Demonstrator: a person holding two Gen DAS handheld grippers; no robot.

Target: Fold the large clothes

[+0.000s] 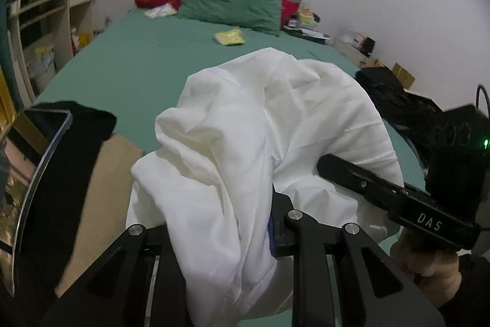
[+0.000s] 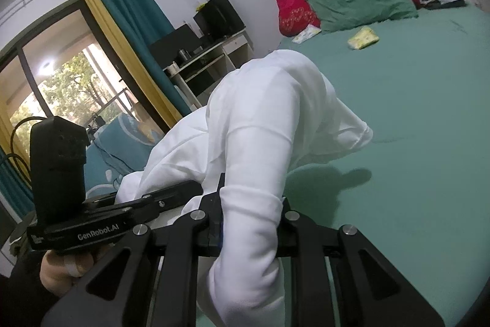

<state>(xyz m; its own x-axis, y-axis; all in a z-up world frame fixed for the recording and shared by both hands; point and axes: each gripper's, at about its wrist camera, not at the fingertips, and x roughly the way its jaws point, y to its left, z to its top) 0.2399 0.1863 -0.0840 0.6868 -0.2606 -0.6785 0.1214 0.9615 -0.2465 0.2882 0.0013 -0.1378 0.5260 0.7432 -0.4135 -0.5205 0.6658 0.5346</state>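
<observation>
White garment (image 1: pixel 245 124) in both hand-held grippers

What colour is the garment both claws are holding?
White, plain with no pattern: the garment shows best in the left wrist view, bunched above the green bed sheet.

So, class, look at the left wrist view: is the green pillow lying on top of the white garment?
No, the green pillow rests at the head of the bed, far beyond the white garment held up in the foreground.
</observation>
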